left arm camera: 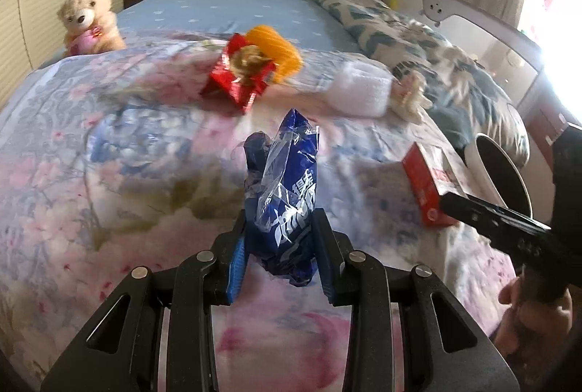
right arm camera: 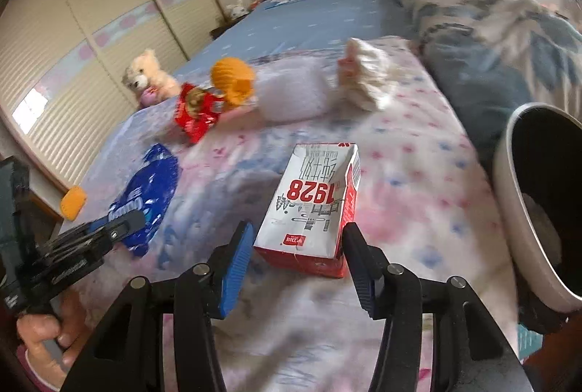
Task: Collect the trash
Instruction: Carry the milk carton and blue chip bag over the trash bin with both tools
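Note:
My left gripper (left arm camera: 282,246) is shut on a crumpled blue snack bag (left arm camera: 287,195), which stands up between its blue pads above the flowered bedspread. The right wrist view shows the same bag (right arm camera: 145,203) at the left. A red and white carton (right arm camera: 313,203) printed "1928" lies between the pads of my right gripper (right arm camera: 298,257), which is shut on its sides. That carton (left arm camera: 429,181) appears at the right of the left wrist view, on a black finger (left arm camera: 483,214). A white bin with a black liner (right arm camera: 509,174) stands close at the right.
Further up the bed lie a red snack bag (left arm camera: 236,75), an orange knitted thing (left arm camera: 276,46), a white pack (left arm camera: 360,90) and crumpled white paper (left arm camera: 411,97). A teddy bear (left arm camera: 91,17) sits at the left edge. A rumpled quilt (right arm camera: 491,39) runs along the right.

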### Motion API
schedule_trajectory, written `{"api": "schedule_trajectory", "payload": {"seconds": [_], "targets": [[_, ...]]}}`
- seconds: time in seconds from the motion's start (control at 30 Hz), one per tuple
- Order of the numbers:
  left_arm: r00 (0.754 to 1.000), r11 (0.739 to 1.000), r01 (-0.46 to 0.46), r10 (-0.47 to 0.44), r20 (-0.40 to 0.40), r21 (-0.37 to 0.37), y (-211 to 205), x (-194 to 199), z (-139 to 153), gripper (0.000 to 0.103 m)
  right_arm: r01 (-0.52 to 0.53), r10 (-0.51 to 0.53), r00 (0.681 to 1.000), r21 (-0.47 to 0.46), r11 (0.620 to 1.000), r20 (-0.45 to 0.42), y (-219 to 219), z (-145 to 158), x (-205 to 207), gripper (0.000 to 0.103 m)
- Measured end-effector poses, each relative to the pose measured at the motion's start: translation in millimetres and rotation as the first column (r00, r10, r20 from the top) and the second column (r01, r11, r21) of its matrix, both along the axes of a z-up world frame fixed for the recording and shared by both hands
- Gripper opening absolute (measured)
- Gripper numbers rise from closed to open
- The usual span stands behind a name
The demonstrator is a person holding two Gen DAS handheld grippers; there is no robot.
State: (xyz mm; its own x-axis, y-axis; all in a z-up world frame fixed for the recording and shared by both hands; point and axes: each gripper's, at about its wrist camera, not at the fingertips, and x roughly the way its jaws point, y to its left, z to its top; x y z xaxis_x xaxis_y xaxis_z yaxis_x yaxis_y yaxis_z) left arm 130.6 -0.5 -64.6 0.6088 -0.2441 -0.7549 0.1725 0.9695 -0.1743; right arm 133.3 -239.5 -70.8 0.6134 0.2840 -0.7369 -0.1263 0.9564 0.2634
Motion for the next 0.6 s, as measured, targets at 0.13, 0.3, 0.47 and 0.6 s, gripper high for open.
{"api": "schedule_trajectory", "payload": {"seconds": [0.13, 0.3, 0.47, 0.6], "targets": [[1.000, 1.000, 0.009, -0.009, 0.001, 0.005, -6.3, -3.6, 0.2, 0.031, 0.052, -0.051, 0.998, 0.046, 0.998, -0.022, -7.8, -3.6, 4.2, 0.077], [1.000, 1.000, 0.021, -0.021, -0.004, 0.011, -12.6, -7.3, -0.2, 0.031, 0.082, -0.082, 0.997, 0.011, 0.997, 0.003, -0.6, -6.5, 12.3, 0.073], [0.998, 0.998, 0.066, -0.066, 0.000, 0.012, -28.7, -11.4, 2.0, 0.031, 0.065, -0.065, 0.998, -0.015, 0.998, 0.006, -3.9, -9.8, 10.0, 0.051], [0.994, 0.994, 0.112, -0.112, 0.005, 0.015, -48.5, -14.0, 3.5, 0.031, 0.070, -0.070, 0.997, 0.013, 0.997, 0.022, -16.8, -1.7, -1.2, 0.050]]}}
